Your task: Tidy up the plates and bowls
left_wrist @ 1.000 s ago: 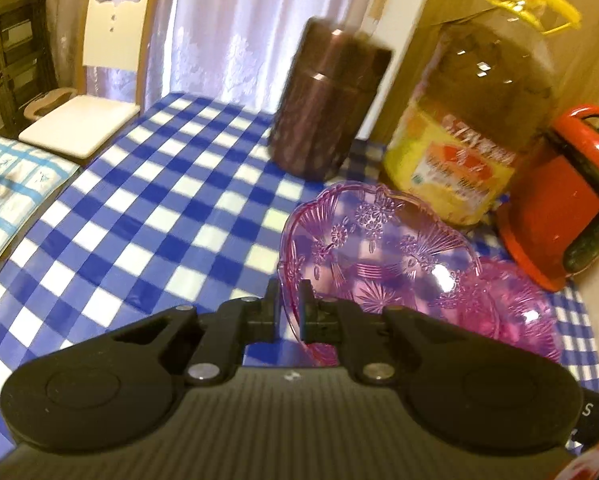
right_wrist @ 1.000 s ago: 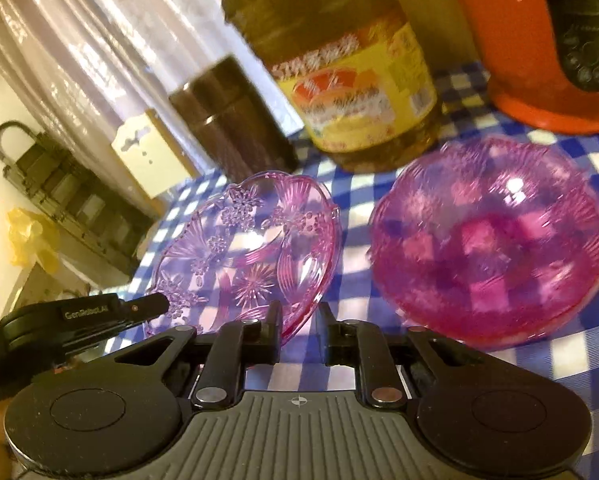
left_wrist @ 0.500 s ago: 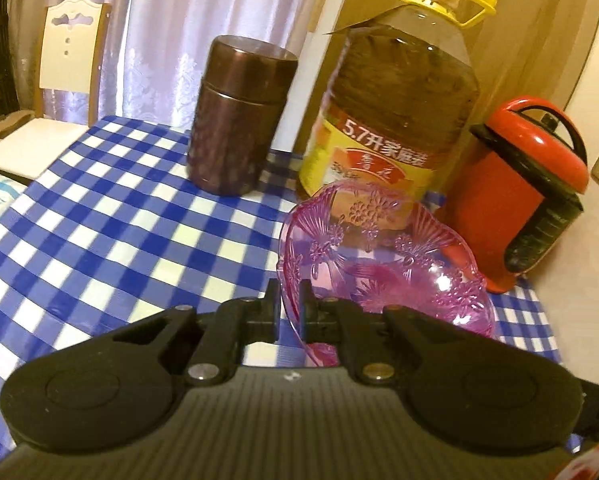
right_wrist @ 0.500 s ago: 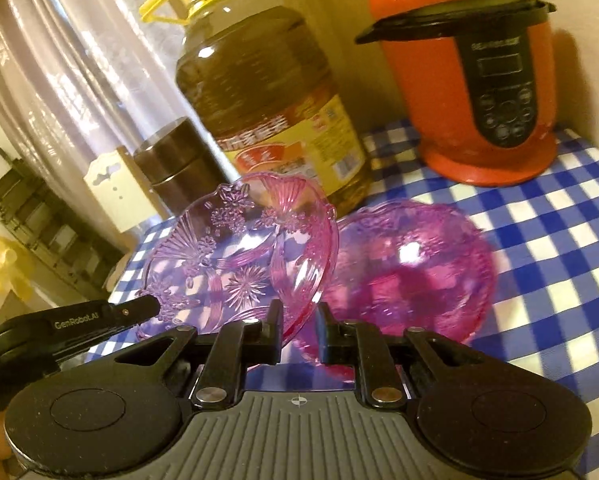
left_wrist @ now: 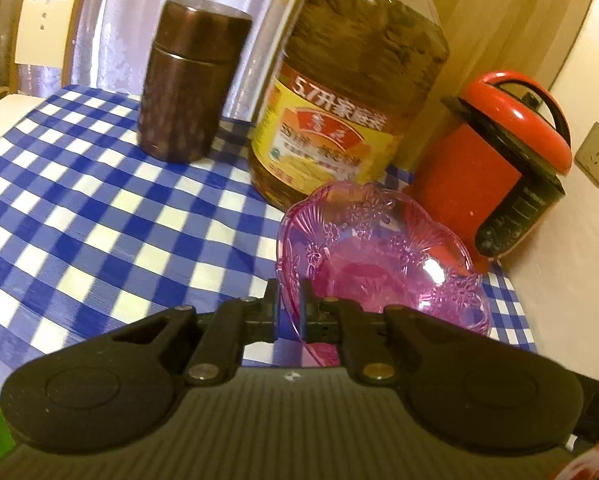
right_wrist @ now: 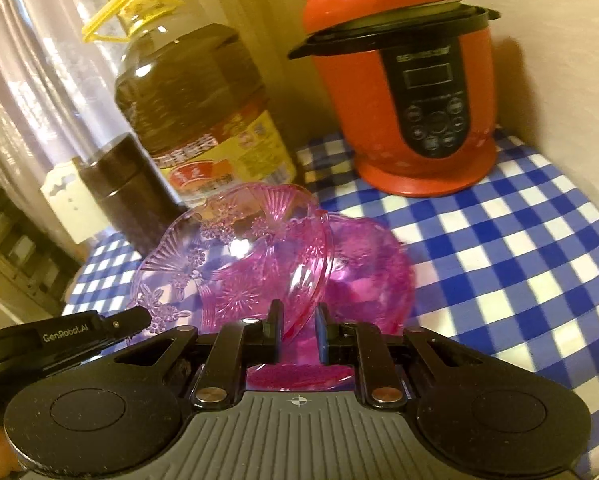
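A pink see-through plate (left_wrist: pixel 379 256) with a flower pattern hangs tilted over the blue checked tablecloth (left_wrist: pixel 99 220). My left gripper (left_wrist: pixel 289 308) is shut on its near rim. In the right wrist view the same plate (right_wrist: pixel 235 264) has its rim pinched in my right gripper (right_wrist: pixel 297 320), which is shut on it. The left gripper (right_wrist: pixel 139 316) reaches the plate's left edge there. A second, plainer pink bowl (right_wrist: pixel 371 272) sits on the cloth just behind and under the held plate, partly covered by it.
A big oil bottle (left_wrist: pixel 339 120) and a brown canister (left_wrist: pixel 187 80) stand at the back. A red cooker (right_wrist: pixel 411 92) stands right of them against the wall. A white chair (left_wrist: pixel 43 20) is beyond the table's far left edge.
Both grippers carried the patterned plate to the right, toward the red cooker. It now overlaps the second pink bowl, which earlier lay apart on its right.
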A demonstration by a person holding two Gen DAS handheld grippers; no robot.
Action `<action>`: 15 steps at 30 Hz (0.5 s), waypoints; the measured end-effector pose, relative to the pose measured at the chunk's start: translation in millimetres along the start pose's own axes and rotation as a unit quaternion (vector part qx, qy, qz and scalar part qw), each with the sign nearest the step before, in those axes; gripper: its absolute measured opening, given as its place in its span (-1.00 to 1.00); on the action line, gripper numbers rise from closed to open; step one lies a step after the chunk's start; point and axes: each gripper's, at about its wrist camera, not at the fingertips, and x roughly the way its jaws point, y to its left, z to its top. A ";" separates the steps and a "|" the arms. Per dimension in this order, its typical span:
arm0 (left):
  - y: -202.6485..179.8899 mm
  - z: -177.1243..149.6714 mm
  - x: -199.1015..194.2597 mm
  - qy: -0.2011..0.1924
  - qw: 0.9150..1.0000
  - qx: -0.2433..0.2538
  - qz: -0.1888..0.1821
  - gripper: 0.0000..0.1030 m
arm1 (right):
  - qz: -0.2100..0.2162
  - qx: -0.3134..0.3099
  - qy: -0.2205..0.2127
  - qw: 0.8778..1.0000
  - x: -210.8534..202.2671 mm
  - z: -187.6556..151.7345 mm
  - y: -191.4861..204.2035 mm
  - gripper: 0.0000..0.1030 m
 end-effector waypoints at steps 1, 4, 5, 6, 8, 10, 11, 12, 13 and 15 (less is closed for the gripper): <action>-2.2 -1.4 2.0 0.002 1.000 0.000 -0.001 -0.85 | -0.005 -0.001 -0.001 1.000 -0.2 0.4 -1.6 -0.68; -6.3 -3.9 8.2 0.009 1.000 0.006 -0.001 -0.84 | -0.016 -0.001 0.001 1.000 1.3 1.5 -6.6 -0.69; -6.9 -4.7 10.3 0.012 1.000 0.005 -0.002 -0.84 | -0.019 -0.002 0.001 1.000 1.7 1.7 -7.6 -0.69; -7.5 -5.7 12.5 0.015 1.000 0.005 -0.002 -0.84 | -0.023 -0.005 0.001 1.000 2.2 2.0 -8.0 -0.69; -9.7 -7.2 16.8 0.021 1.000 0.007 -0.003 -0.84 | -0.031 -0.012 0.000 0.999 2.6 1.9 -9.1 -0.69; -12.4 -9.7 20.3 0.026 1.000 0.011 -0.003 -0.83 | -0.038 -0.014 0.002 0.999 4.5 1.5 -11.5 -0.69; -13.5 -10.6 21.8 0.028 1.000 0.013 -0.003 -0.83 | -0.041 -0.013 0.004 0.999 5.7 1.5 -13.1 -0.69; -15.1 -11.5 23.5 0.029 0.999 0.017 -0.004 -0.83 | -0.044 -0.013 0.005 0.999 6.3 1.1 -14.7 -0.69; -16.8 -12.2 25.2 0.029 0.999 0.020 -0.004 -0.83 | -0.047 -0.012 0.006 0.999 7.2 1.2 -16.1 -0.69; -21.3 -13.6 27.5 0.029 0.999 0.031 -0.004 -0.82 | -0.052 -0.012 0.005 0.999 8.2 1.8 -19.1 -0.69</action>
